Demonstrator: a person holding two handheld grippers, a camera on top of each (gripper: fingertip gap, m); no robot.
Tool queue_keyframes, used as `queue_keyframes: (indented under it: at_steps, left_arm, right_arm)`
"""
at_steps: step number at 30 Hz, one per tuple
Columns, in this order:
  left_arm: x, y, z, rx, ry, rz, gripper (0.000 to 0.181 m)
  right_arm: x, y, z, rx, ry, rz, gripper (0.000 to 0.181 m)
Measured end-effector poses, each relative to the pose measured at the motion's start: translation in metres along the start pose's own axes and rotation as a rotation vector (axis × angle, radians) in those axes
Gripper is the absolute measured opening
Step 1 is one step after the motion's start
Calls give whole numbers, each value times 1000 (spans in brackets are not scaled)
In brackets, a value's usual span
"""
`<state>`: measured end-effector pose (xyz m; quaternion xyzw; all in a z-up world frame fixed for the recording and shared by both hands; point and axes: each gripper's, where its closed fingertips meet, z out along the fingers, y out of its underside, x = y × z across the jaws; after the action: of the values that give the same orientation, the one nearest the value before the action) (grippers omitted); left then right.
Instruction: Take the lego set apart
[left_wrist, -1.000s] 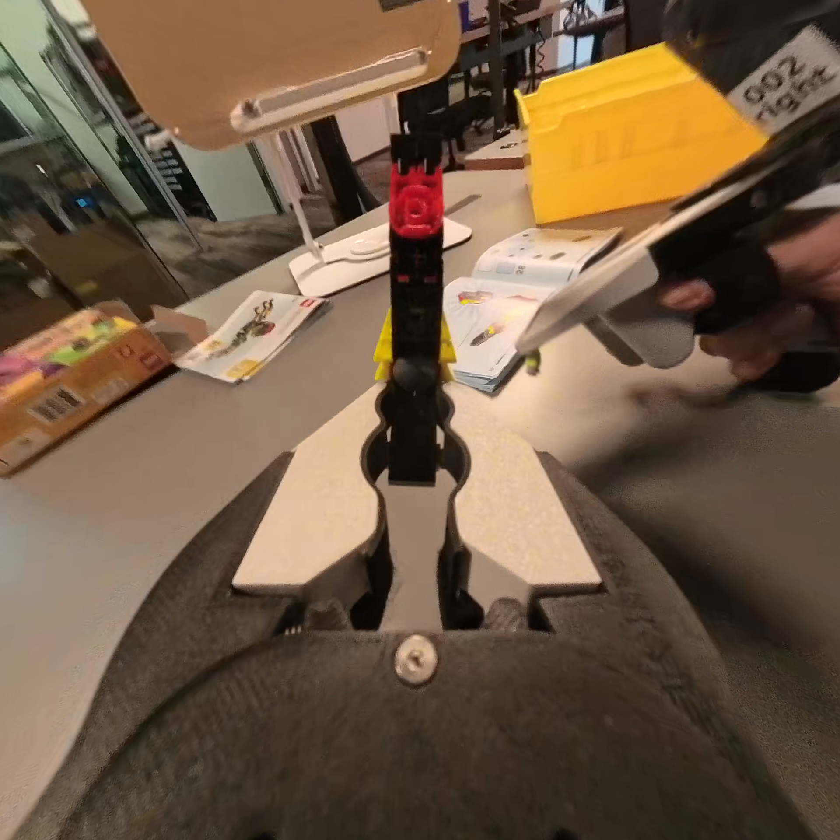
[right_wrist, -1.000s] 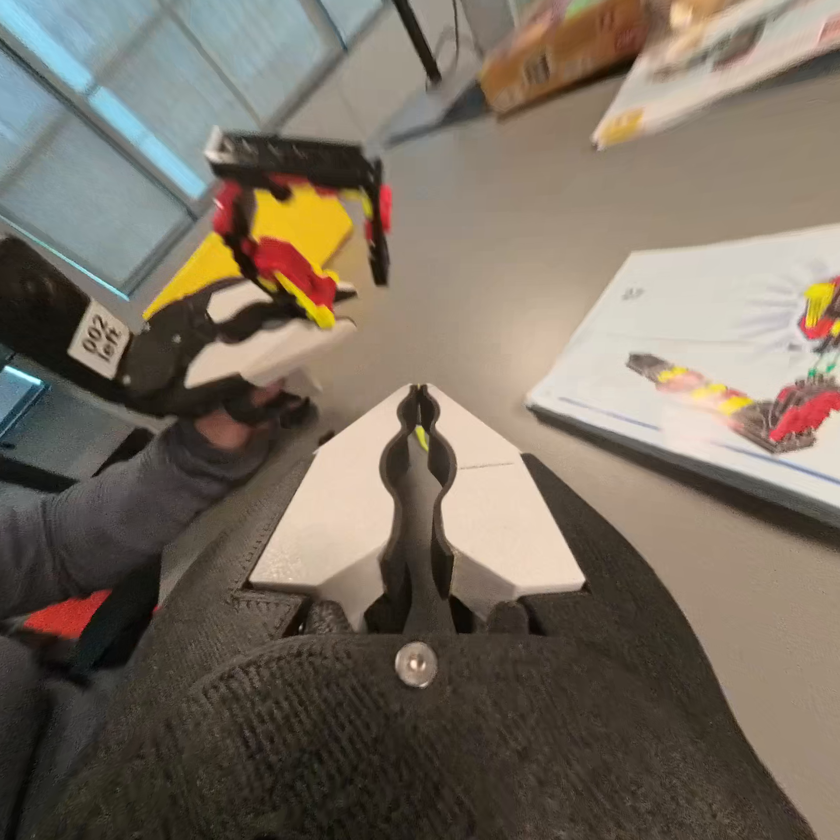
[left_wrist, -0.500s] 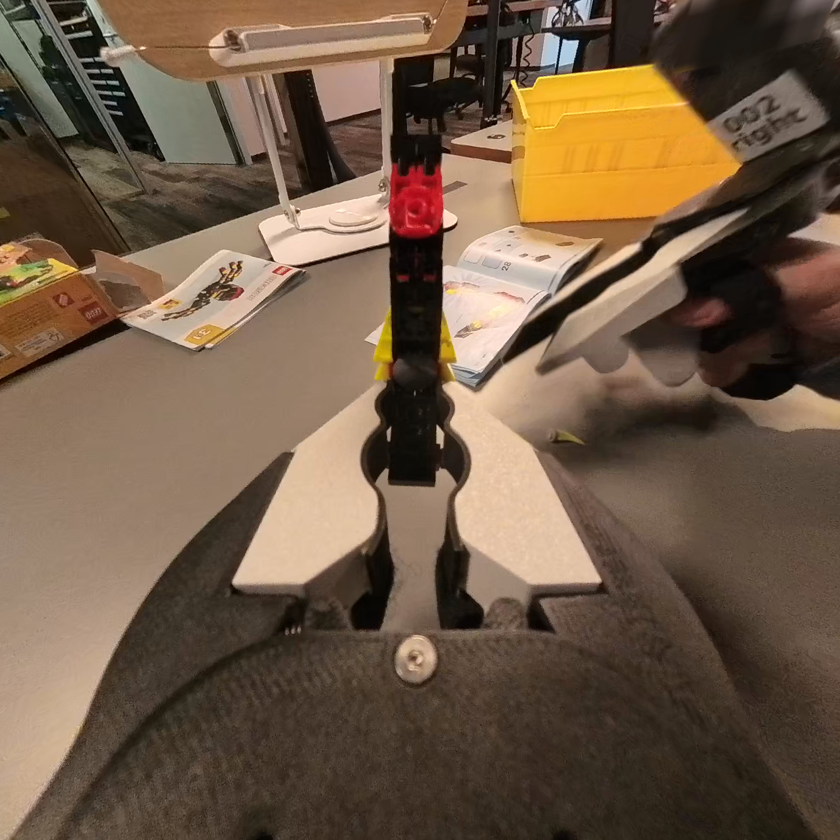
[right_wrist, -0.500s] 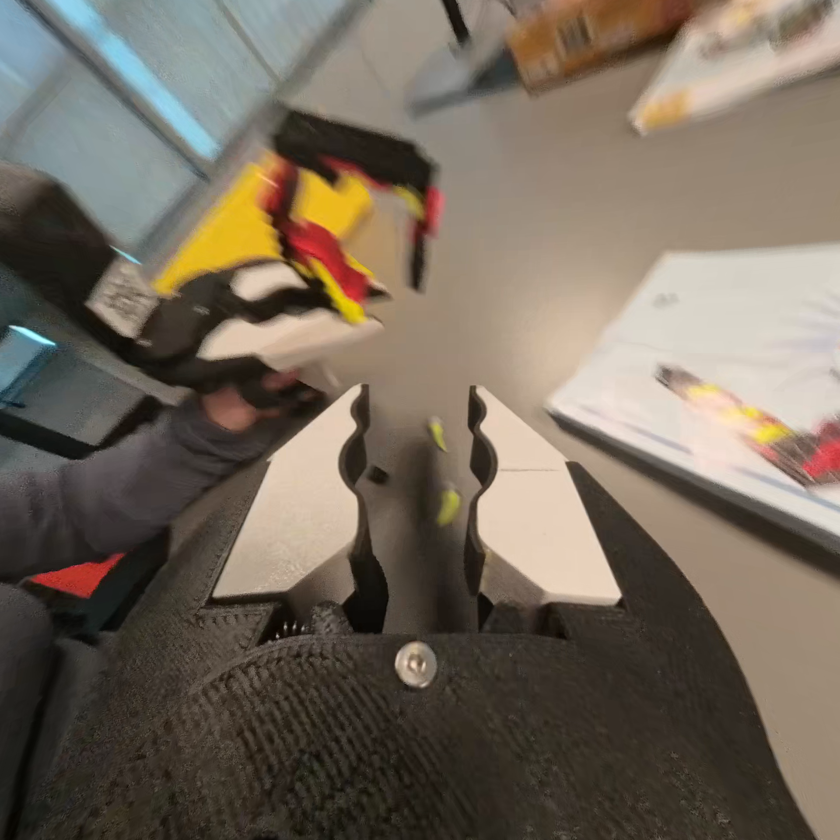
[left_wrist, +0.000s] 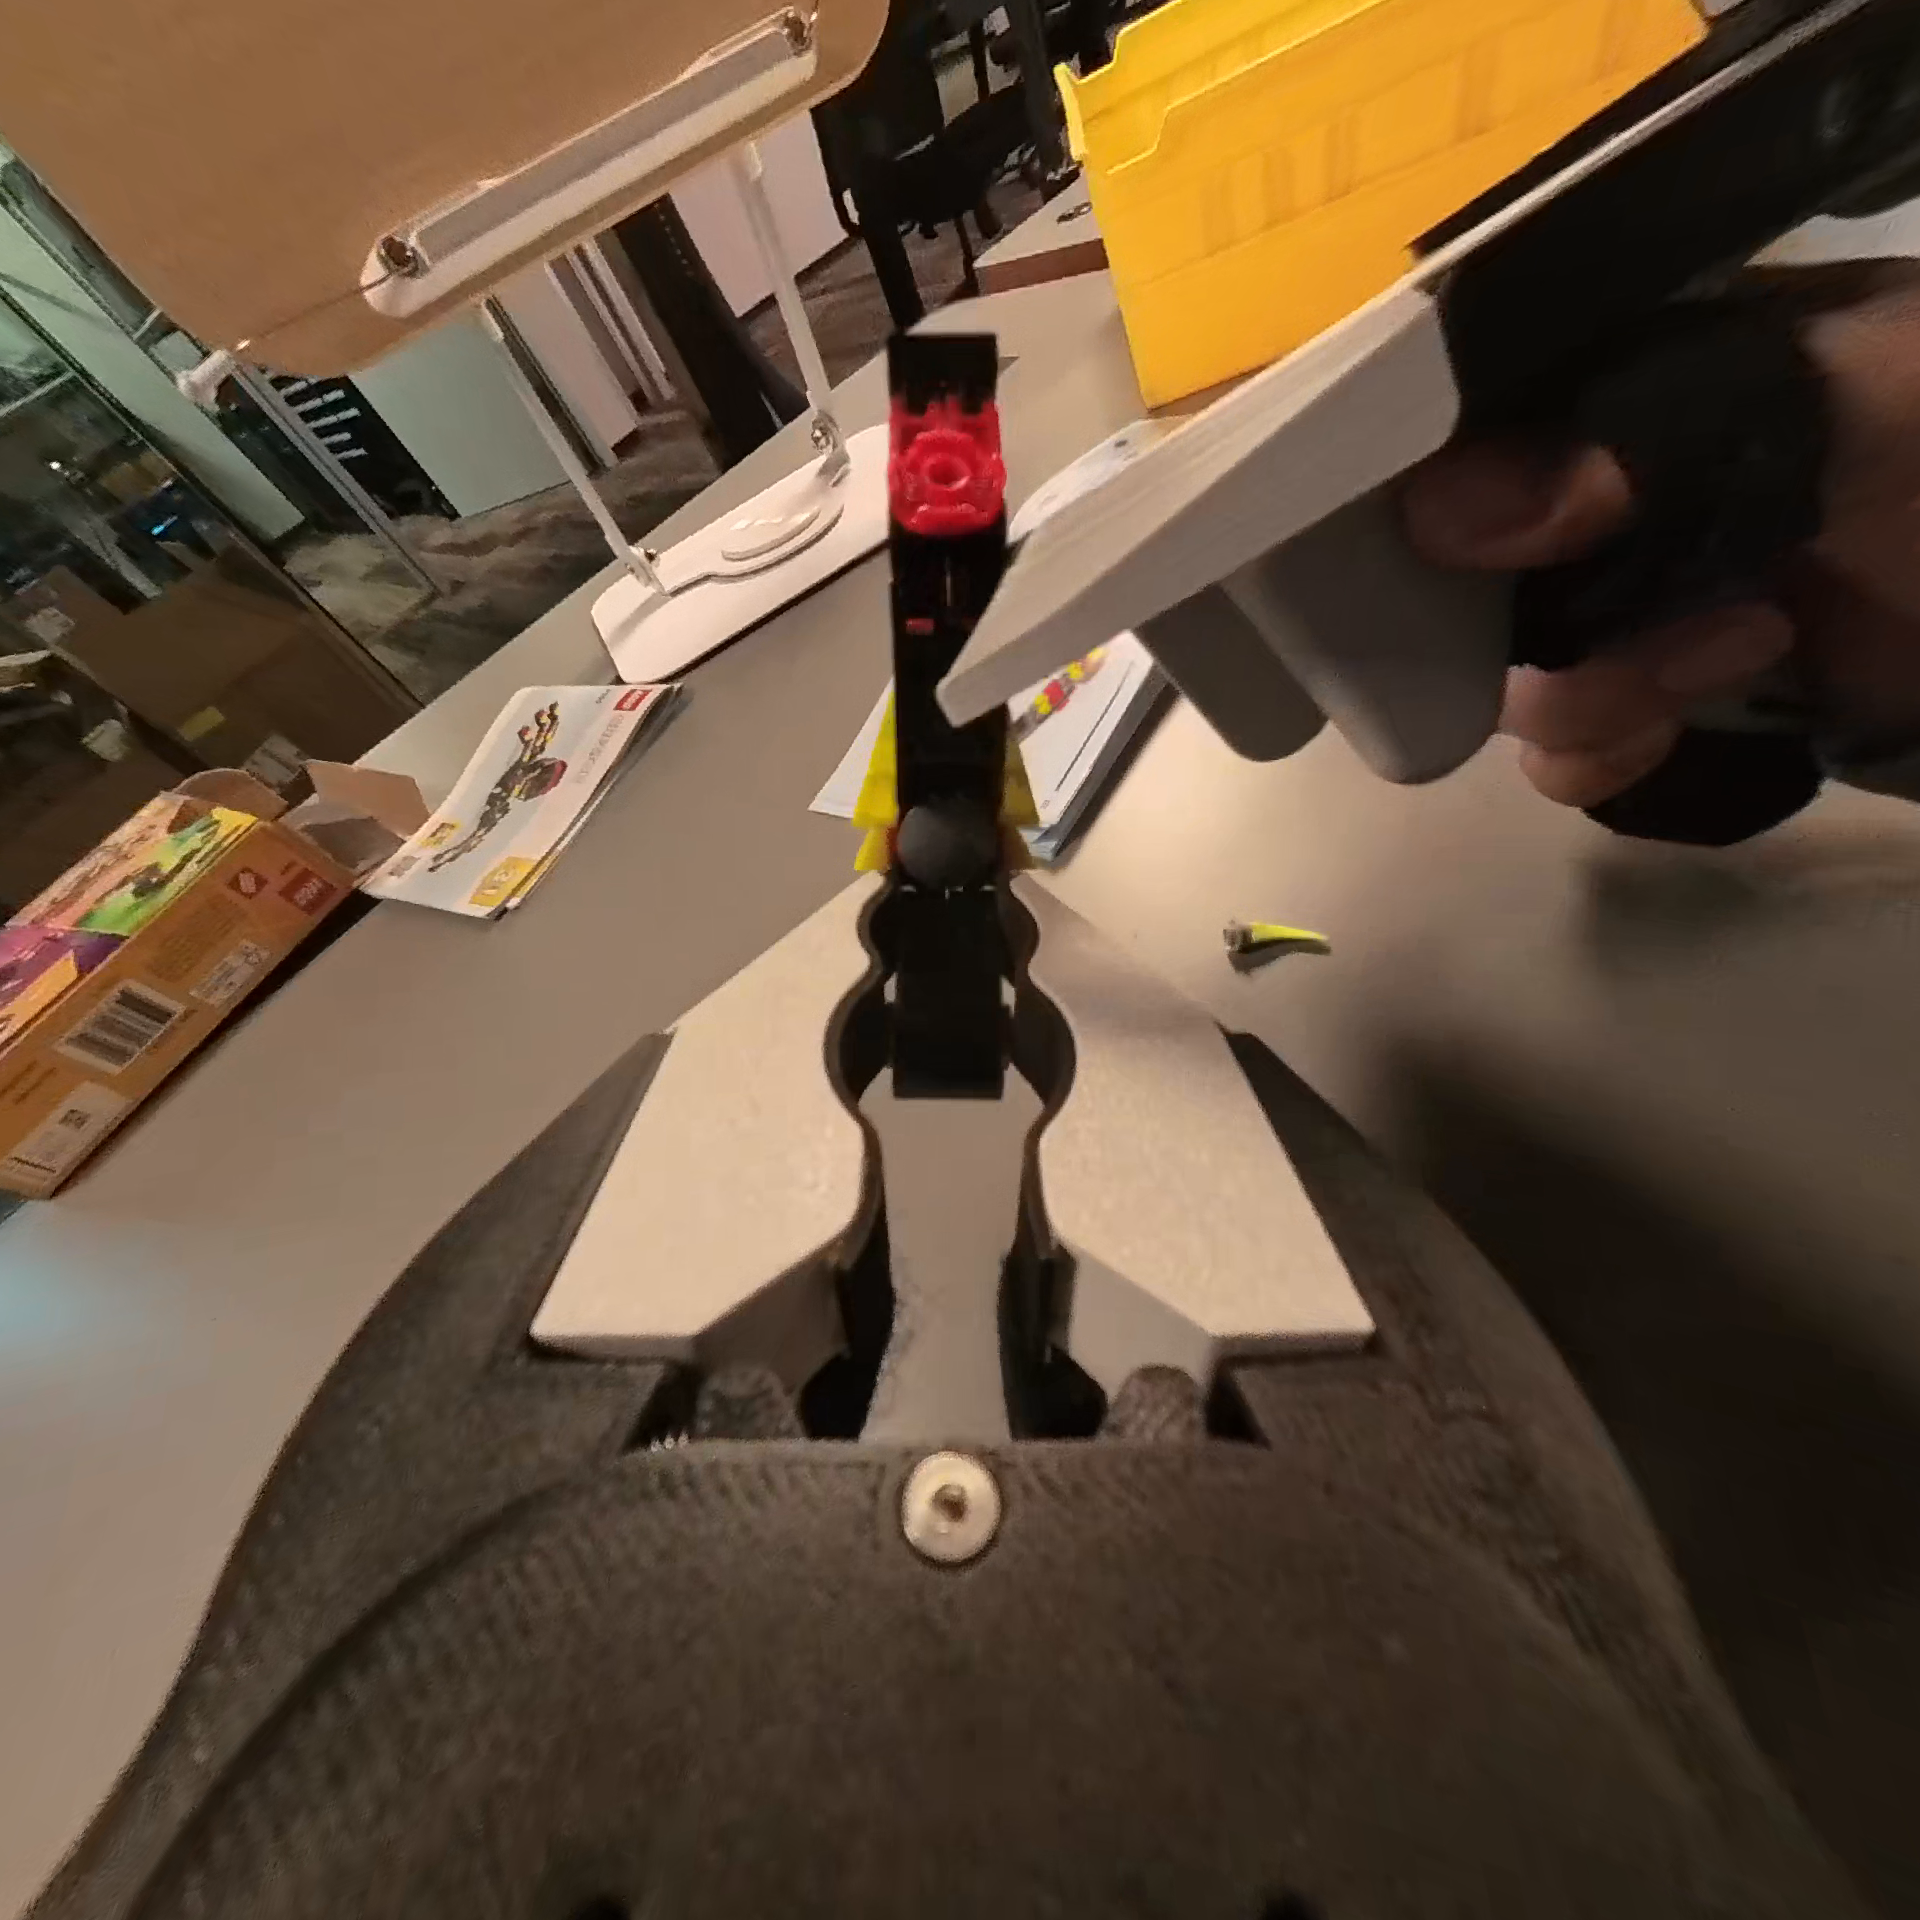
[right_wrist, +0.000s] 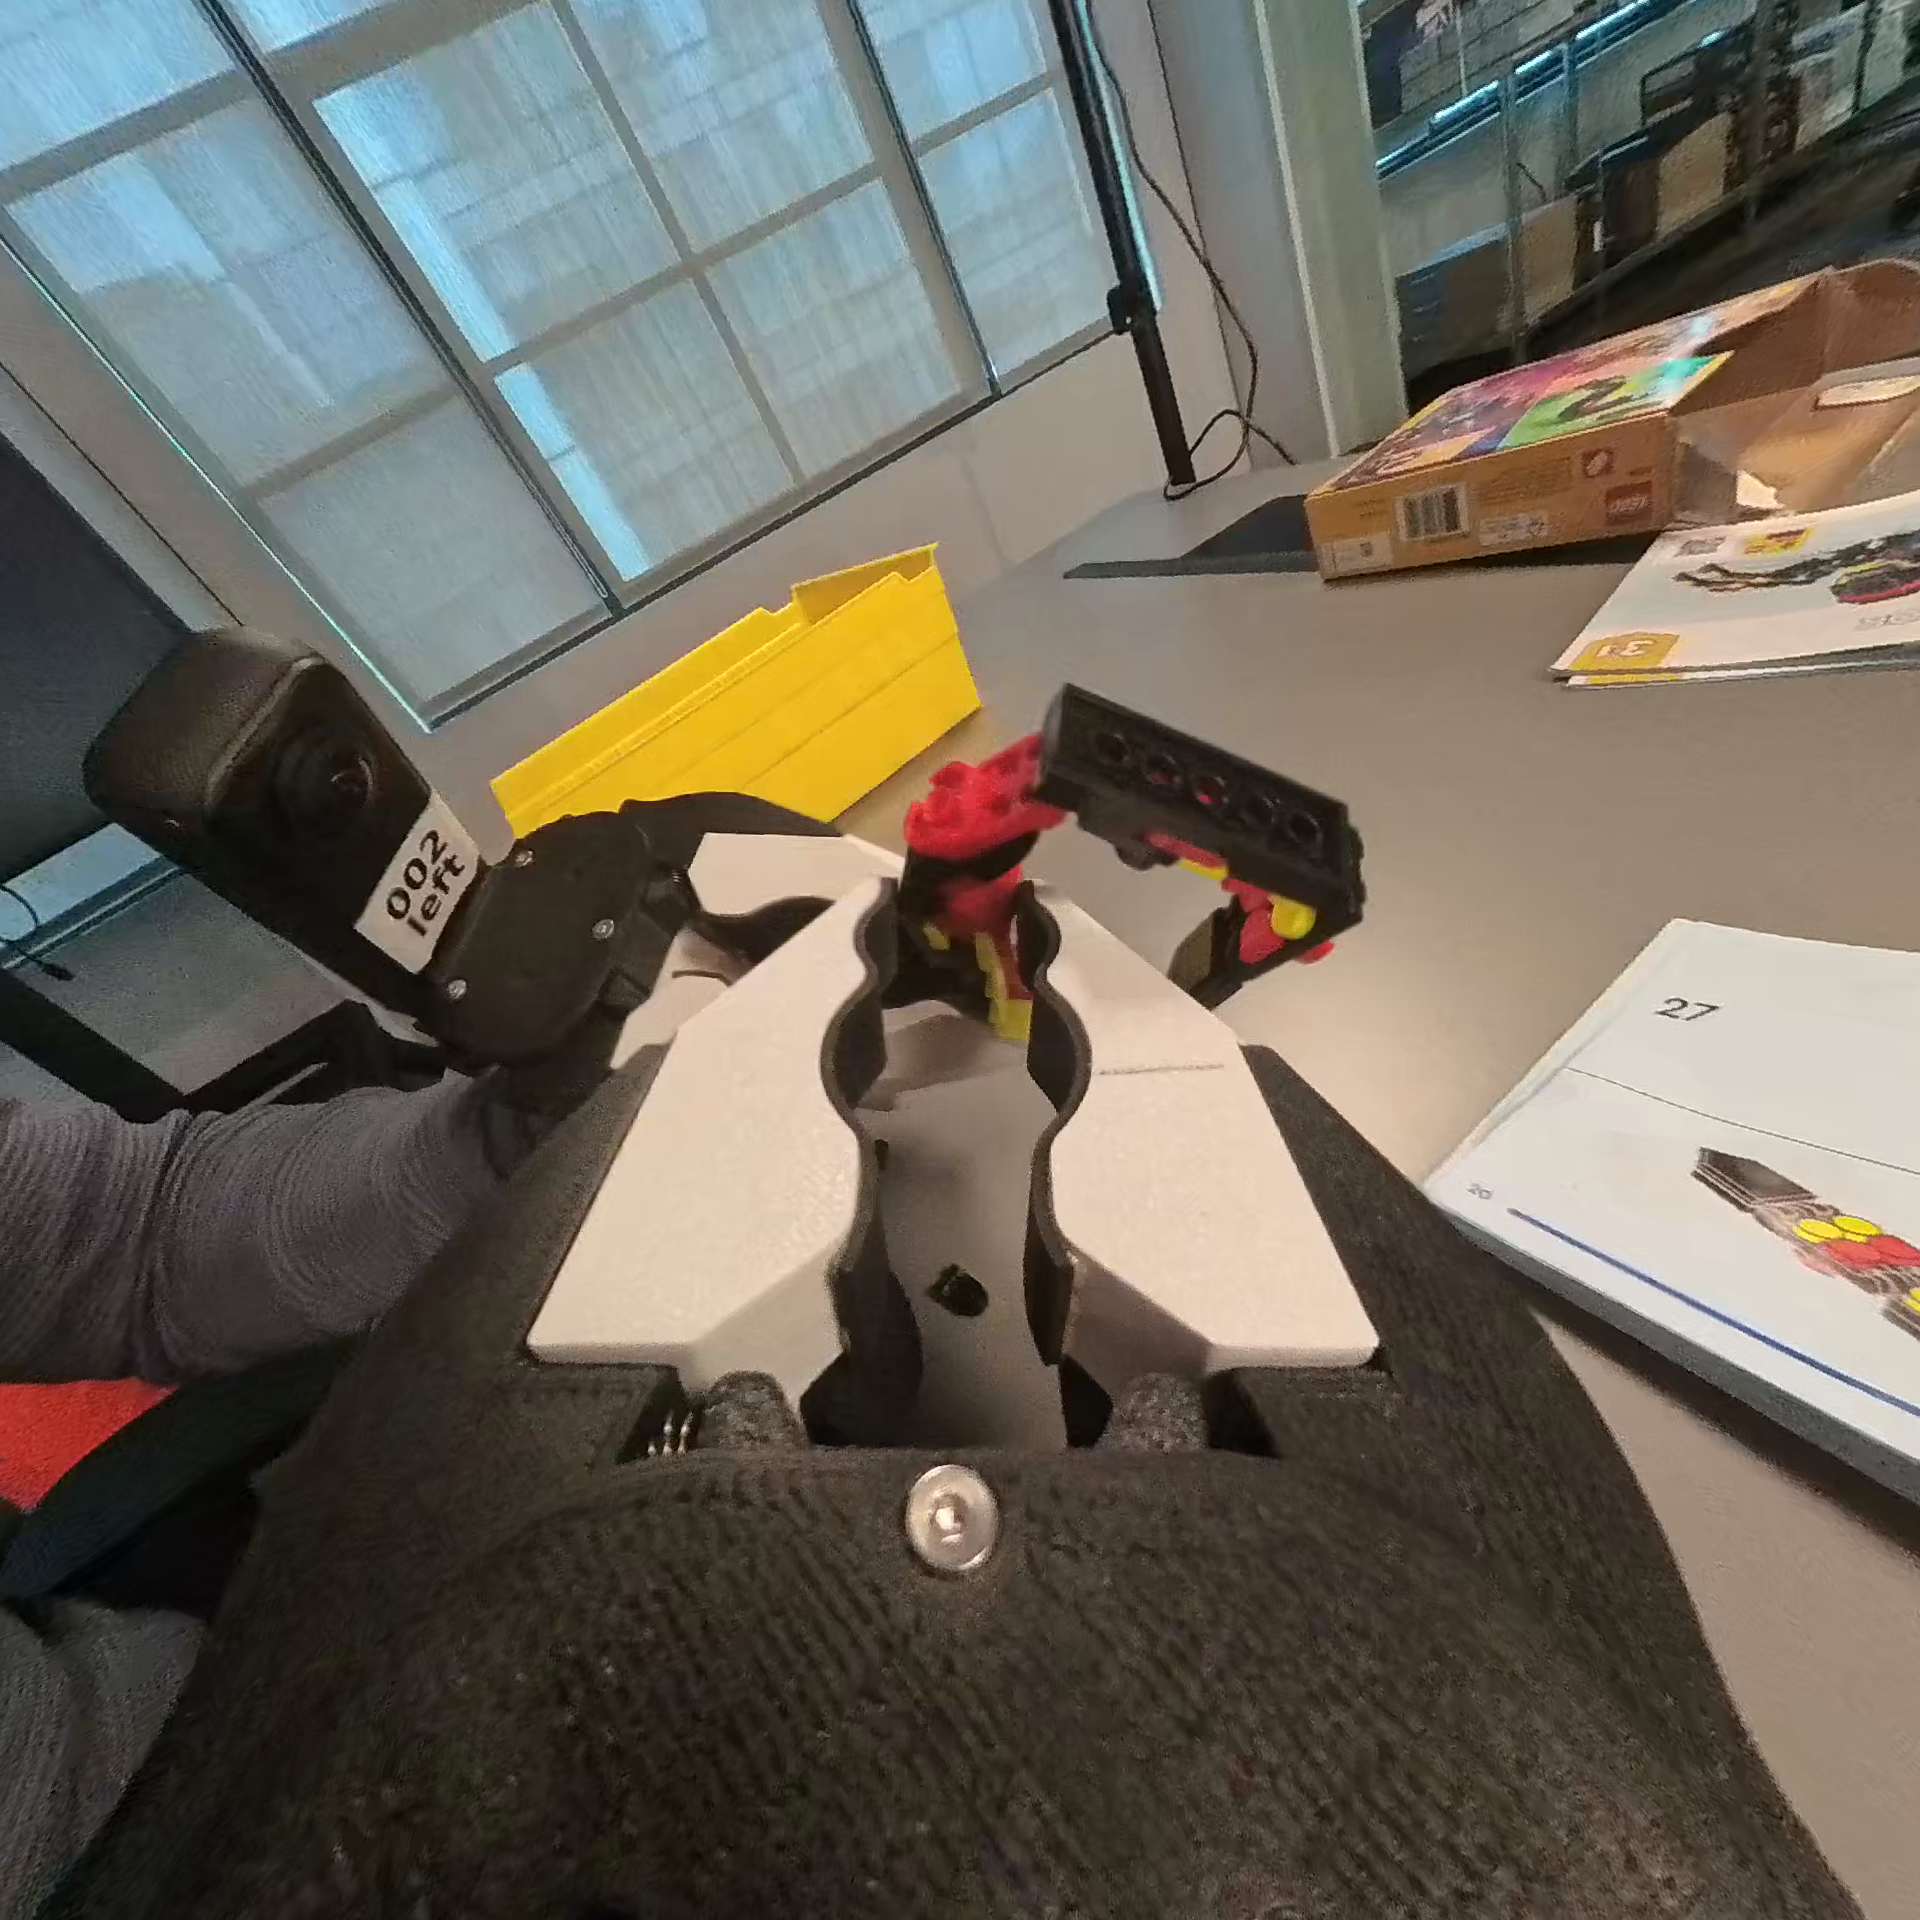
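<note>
My left gripper (left_wrist: 948, 904) is shut on the black base of a black, red and yellow lego model (left_wrist: 943, 582) and holds it upright above the grey table. In the right wrist view the model (right_wrist: 1195, 800) has a black beam with holes on top and red and yellow parts below. My right gripper (right_wrist: 951, 920) is open, with its tips on either side of the model's red and yellow part (right_wrist: 971, 904). One of its fingers (left_wrist: 1195, 540) crosses in front of the model in the left wrist view. A small yellow-green piece (left_wrist: 1276, 935) lies loose on the table.
A yellow bin (left_wrist: 1299, 177) stands at the back of the table. Open instruction booklets (right_wrist: 1714, 1195) (left_wrist: 530, 790) lie around. An opened lego box (right_wrist: 1507, 488) sits at the table's edge. A white lamp base (left_wrist: 727, 561) stands behind the model. A tiny black piece (right_wrist: 956, 1288) lies under my right gripper. The tips of one gripper are about 4 cm away from the tips of the other.
My right gripper opened and dropped the small yellow-green piece on the table. It then moved back up to the model, and its open jaws now flank the red part.
</note>
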<state>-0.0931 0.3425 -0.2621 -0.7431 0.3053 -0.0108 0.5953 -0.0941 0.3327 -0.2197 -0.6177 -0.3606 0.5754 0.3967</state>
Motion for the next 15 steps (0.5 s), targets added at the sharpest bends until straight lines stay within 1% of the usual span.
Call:
queue_keyframes:
  at_steps: [5,8,9,10,13,15]
  left_arm:
    - [3,-3,-1,20,14,13,16]
    - [6,-2,0,11,23,16,16]
    - [6,-1,0,4,15,14,16]
    - [5,0,1,-8,6,17,16]
    - [6,0,2,-3,10,14,16]
    - [14,-5,0,31,72,11,33]
  right_arm:
    - [0,-1,-4,9,-60,40,21]
    - [3,0,-2,8,-30,38,27]
    - [5,1,-1,9,-11,32,27]
    - [6,1,-1,9,1,25,21]
    - [6,1,-2,7,16,0,20]
    - [6,-2,-5,18,-9,21,20]
